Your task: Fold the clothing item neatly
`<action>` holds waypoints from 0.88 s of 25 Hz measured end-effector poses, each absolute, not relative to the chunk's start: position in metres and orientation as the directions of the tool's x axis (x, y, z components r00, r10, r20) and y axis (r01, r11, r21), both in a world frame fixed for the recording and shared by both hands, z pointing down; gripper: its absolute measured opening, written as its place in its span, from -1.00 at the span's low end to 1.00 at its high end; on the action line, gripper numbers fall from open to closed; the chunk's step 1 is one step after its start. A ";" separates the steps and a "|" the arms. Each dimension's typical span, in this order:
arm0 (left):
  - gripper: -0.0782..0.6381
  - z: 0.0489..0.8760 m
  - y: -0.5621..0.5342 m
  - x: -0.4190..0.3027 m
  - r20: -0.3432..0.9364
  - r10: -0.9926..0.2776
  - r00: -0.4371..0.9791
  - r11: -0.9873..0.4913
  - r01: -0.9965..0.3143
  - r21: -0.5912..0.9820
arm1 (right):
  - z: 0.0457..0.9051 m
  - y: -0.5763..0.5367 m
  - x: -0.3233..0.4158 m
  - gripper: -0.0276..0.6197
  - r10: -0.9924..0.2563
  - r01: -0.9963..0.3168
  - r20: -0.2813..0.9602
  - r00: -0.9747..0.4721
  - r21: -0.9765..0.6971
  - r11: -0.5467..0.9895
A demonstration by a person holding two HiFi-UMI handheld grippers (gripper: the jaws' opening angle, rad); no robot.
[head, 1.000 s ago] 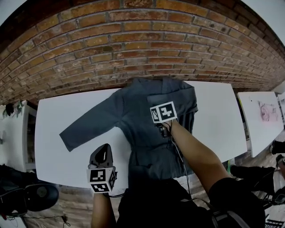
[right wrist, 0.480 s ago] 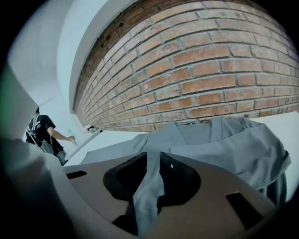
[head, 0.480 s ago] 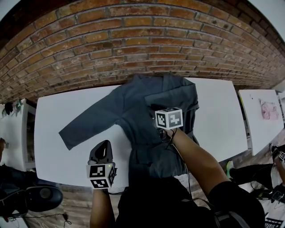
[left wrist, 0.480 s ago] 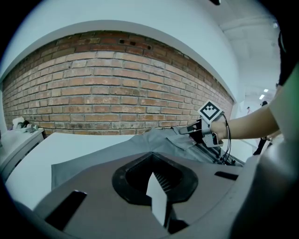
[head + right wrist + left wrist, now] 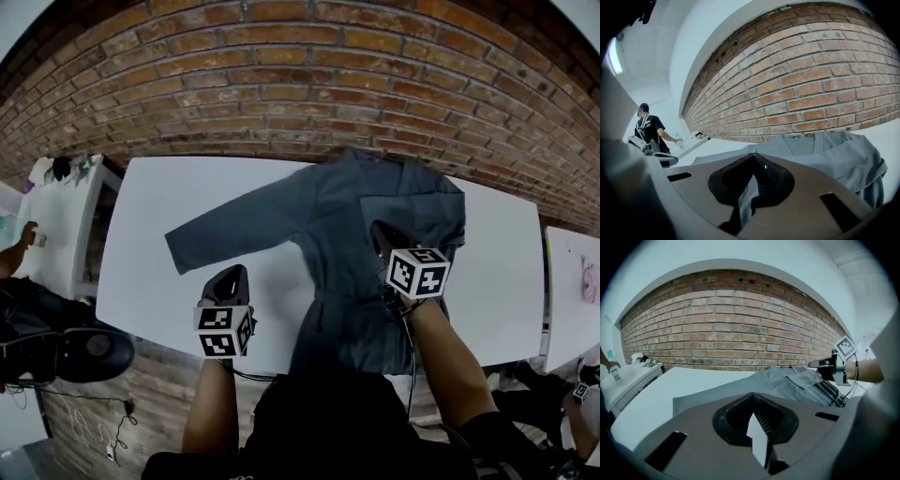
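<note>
Entry: we log one slate-grey, long-sleeved jacket (image 5: 328,267) lying spread on the white table (image 5: 159,197). Its collar end (image 5: 361,161) is toward the brick wall (image 5: 281,84) and its hem (image 5: 342,354) is at the table's near edge; we cannot tell whether the hem hangs over. One sleeve (image 5: 239,220) runs out at a slant toward picture left, flat on the tabletop, and its cuff (image 5: 180,251) ends square, well inside the table edge. The other sleeve (image 5: 417,211) is folded in across the chest as a flat panel. We note soft bunched folds (image 5: 457,234) along the jacket's right-hand side. The body is otherwise smooth.
</note>
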State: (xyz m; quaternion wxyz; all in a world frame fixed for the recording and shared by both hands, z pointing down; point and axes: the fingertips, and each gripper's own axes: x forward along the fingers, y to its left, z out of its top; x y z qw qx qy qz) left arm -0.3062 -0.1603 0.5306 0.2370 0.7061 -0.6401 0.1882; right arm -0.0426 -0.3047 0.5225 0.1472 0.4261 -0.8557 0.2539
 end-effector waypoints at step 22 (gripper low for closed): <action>-0.58 0.625 -0.153 -0.542 0.816 -0.556 -0.159 0.199 -0.978 -0.054 | 0.527 -0.256 -0.070 -0.91 -0.619 -0.782 0.484 -0.618 -0.298 0.548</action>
